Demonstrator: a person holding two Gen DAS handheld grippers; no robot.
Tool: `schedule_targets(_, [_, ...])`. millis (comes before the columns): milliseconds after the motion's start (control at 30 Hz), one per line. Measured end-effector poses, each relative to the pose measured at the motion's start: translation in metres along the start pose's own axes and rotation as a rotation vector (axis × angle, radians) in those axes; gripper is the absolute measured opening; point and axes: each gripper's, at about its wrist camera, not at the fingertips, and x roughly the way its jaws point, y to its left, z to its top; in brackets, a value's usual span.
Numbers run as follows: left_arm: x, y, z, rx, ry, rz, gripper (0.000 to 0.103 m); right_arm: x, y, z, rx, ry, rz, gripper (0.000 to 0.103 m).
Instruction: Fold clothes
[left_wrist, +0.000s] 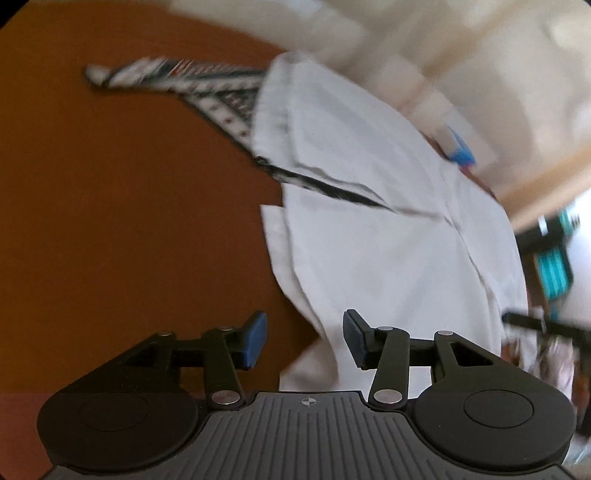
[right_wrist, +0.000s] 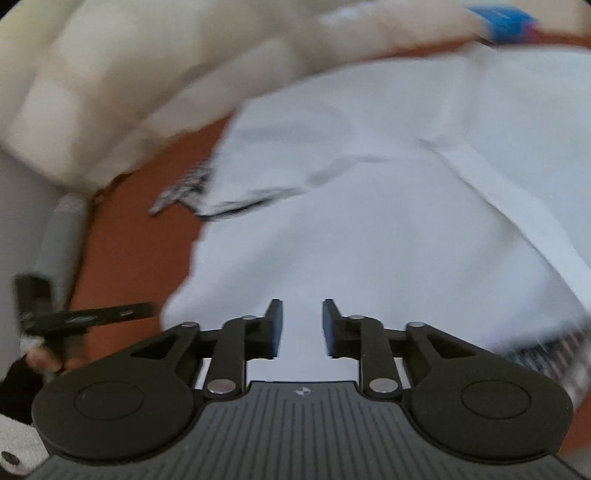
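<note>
The white garment (left_wrist: 388, 236) lies spread on the brown table (left_wrist: 129, 221), filling the centre and right of the left wrist view, with a dark-patterned cloth (left_wrist: 207, 88) poking out from under its upper left edge. Both tongs are released with nothing between the pads: the left gripper (left_wrist: 304, 338) hangs over the garment's lower left edge, the right gripper (right_wrist: 303, 326), narrower, over white fabric. A fold looks just laid down; next, I judge, each needs a fresh edge to pinch.
</note>
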Motion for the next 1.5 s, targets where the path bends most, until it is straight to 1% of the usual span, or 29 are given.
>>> schedule_targets(100, [0.026, 0.003, 0.011, -0.082, -0.003, -0.032, 0.062, 0.023, 0.025, 0.012, -0.092, 0.024, 0.023, 0.029])
schedule_targets(167, [0.032, 0.006, 0.017, -0.114, -0.010, -0.064, 0.064, 0.029, 0.036, 0.016, -0.132, 0.034, 0.020, 0.029])
schedule_targets(233, [0.036, 0.008, 0.023, -0.136, -0.014, -0.083, 0.065, 0.036, 0.042, 0.018, -0.139, 0.036, 0.014, 0.029])
schedule_targets(367, [0.041, 0.009, 0.033, -0.159, -0.033, -0.099, 0.065, 0.041, 0.032, 0.015, -0.112, 0.050, 0.003, 0.029])
schedule_targets(467, [0.048, 0.003, 0.040, -0.166, -0.059, -0.098, 0.062, 0.043, 0.027, 0.014, -0.103, 0.065, -0.007, 0.034])
schedule_targets(500, [0.049, 0.002, 0.042, -0.160, -0.064, -0.097, 0.048, 0.044, 0.026, 0.014, -0.101, 0.072, -0.009, 0.035])
schedule_targets(533, [0.049, -0.001, 0.043, -0.137, -0.077, -0.093, 0.025, 0.046, 0.026, 0.015, -0.101, 0.074, -0.010, 0.035])
schedule_targets(567, [0.049, -0.004, 0.043, -0.115, -0.081, -0.086, 0.006, 0.047, 0.027, 0.015, -0.102, 0.075, -0.009, 0.035])
schedule_targets(600, [0.048, -0.006, 0.044, -0.097, -0.088, -0.078, 0.002, 0.049, 0.028, 0.016, -0.103, 0.076, -0.009, 0.035])
schedule_targets(667, [0.039, -0.012, 0.047, -0.048, -0.127, -0.064, 0.000, 0.051, 0.030, 0.016, -0.106, 0.076, -0.008, 0.035])
schedule_targets(733, [0.027, -0.015, 0.051, -0.012, -0.173, -0.057, 0.000, 0.052, 0.032, 0.017, -0.110, 0.075, -0.007, 0.036])
schedule_targets(800, [0.015, -0.013, 0.059, 0.001, -0.216, -0.057, 0.000, 0.053, 0.031, 0.018, -0.110, 0.075, -0.011, 0.036])
schedule_targets(867, [0.012, -0.009, 0.069, 0.021, -0.227, -0.036, 0.000, 0.054, 0.030, 0.019, -0.101, 0.077, -0.015, 0.037])
schedule_targets(933, [0.021, 0.001, 0.076, 0.029, -0.196, 0.019, 0.000, 0.057, 0.028, 0.018, -0.091, 0.081, -0.019, 0.037])
schedule_targets(1033, [0.026, 0.013, 0.076, 0.013, -0.166, 0.069, 0.000, 0.059, 0.027, 0.015, -0.077, 0.088, -0.028, 0.038])
schedule_targets(1067, [0.028, 0.018, 0.076, 0.008, -0.156, 0.085, 0.004, 0.059, 0.026, 0.014, -0.072, 0.089, -0.032, 0.039])
schedule_targets(1100, [0.029, 0.022, 0.076, 0.003, -0.146, 0.102, 0.014, 0.058, 0.025, 0.013, -0.066, 0.087, -0.036, 0.040])
schedule_targets(1133, [0.030, 0.026, 0.076, -0.004, -0.140, 0.117, 0.021, 0.057, 0.025, 0.012, -0.061, 0.084, -0.039, 0.041])
schedule_targets(1167, [0.022, 0.027, 0.076, -0.012, -0.164, 0.120, 0.027, 0.054, 0.024, 0.010, -0.053, 0.079, -0.043, 0.041])
schedule_targets(1233, [0.015, 0.014, 0.075, 0.027, -0.168, 0.096, 0.027, 0.048, 0.019, 0.006, -0.032, 0.064, -0.061, 0.045])
schedule_targets(1367, [0.000, -0.011, 0.072, 0.106, -0.172, 0.049, 0.028, 0.032, 0.001, -0.003, 0.035, 0.024, -0.118, 0.045])
schedule_targets(1433, [0.007, -0.034, 0.069, 0.179, -0.148, 0.031, 0.035, 0.018, -0.009, -0.009, 0.075, -0.011, -0.155, 0.046])
schedule_targets(1467, [0.010, -0.049, 0.064, 0.216, -0.143, 0.023, 0.046, 0.010, -0.015, -0.013, 0.090, -0.031, -0.174, 0.046])
schedule_targets(1500, [0.013, -0.063, 0.059, 0.254, -0.139, 0.014, 0.052, 0.002, -0.021, -0.016, 0.104, -0.051, -0.193, 0.049])
